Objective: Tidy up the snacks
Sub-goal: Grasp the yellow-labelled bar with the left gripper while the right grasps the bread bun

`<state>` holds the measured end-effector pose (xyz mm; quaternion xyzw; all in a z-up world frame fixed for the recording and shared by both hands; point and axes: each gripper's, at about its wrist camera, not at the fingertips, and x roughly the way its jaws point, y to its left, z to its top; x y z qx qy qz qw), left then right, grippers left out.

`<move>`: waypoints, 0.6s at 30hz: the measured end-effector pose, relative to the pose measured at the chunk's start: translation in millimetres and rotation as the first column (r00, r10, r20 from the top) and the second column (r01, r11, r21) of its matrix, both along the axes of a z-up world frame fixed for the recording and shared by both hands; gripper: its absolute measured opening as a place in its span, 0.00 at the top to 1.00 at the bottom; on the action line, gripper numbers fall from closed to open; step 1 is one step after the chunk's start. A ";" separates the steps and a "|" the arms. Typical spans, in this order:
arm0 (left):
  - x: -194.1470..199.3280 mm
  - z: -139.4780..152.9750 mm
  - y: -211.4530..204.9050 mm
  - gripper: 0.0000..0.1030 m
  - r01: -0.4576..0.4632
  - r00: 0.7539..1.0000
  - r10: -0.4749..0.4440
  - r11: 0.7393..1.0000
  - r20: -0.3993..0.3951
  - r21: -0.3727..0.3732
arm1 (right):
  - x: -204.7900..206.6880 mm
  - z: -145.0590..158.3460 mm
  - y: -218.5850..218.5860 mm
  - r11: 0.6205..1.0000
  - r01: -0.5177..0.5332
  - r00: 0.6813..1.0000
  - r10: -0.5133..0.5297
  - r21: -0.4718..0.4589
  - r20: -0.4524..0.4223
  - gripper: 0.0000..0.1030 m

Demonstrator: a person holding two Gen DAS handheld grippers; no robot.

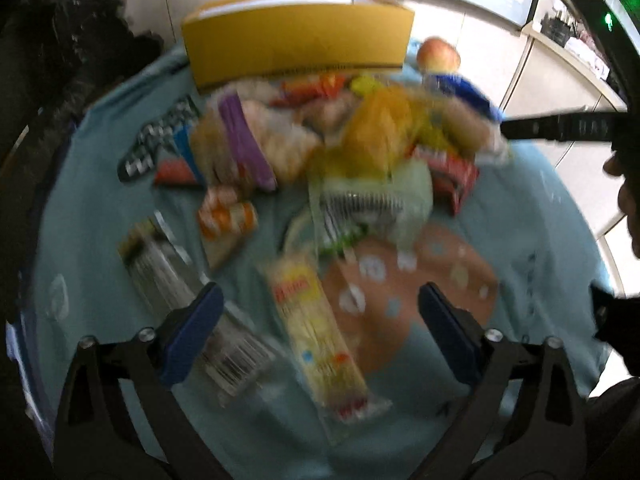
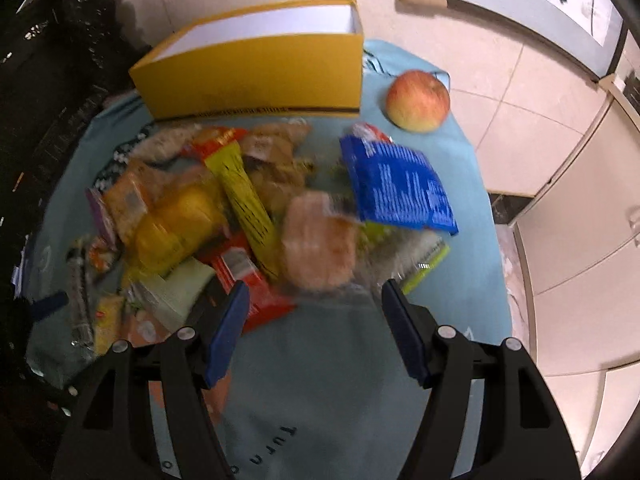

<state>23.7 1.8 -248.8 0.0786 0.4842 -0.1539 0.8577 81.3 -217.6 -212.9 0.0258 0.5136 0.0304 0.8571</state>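
Note:
A heap of snack packets (image 1: 320, 148) lies on a teal cloth (image 1: 100, 208), in front of an open yellow box (image 1: 296, 40). My left gripper (image 1: 320, 296) is open above a long yellow packet (image 1: 316, 336) and touches nothing; a clear barcoded packet (image 1: 168, 272) lies by its left finger. In the right wrist view the yellow box (image 2: 256, 76) stands empty behind the pile. My right gripper (image 2: 315, 288) is open just short of a clear-wrapped pastry (image 2: 320, 240), with nothing between its pads. A blue packet (image 2: 400, 188) lies on the pile's right. The pictures are blurred.
An apple (image 2: 418, 100) sits on the teal cloth (image 2: 320, 360) to the right of the box; the apple (image 1: 438, 54) shows in the left view too. A person's head (image 1: 628, 208) fills the right edge there. Tiled floor (image 2: 520, 92) and pale cabinets (image 2: 580, 208) lie beyond.

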 end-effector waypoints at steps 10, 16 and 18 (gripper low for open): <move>-0.1 -28.3 4.9 0.53 -0.090 0.996 0.090 0.995 -0.003 0.052 | 3.5 -8.6 -22.1 0.998 0.046 0.999 -0.046 -0.041 -0.005 0.33; -7.8 -25.5 11.5 0.74 -0.058 0.998 0.059 0.998 -0.023 0.027 | 14.1 -14.7 -18.7 0.999 0.036 0.999 -0.036 0.006 -0.010 0.33; -9.3 -22.4 17.9 0.74 -0.073 0.997 0.073 0.997 -0.028 0.011 | 22.9 -18.3 -13.7 0.998 0.036 0.999 -0.035 0.057 -0.031 0.33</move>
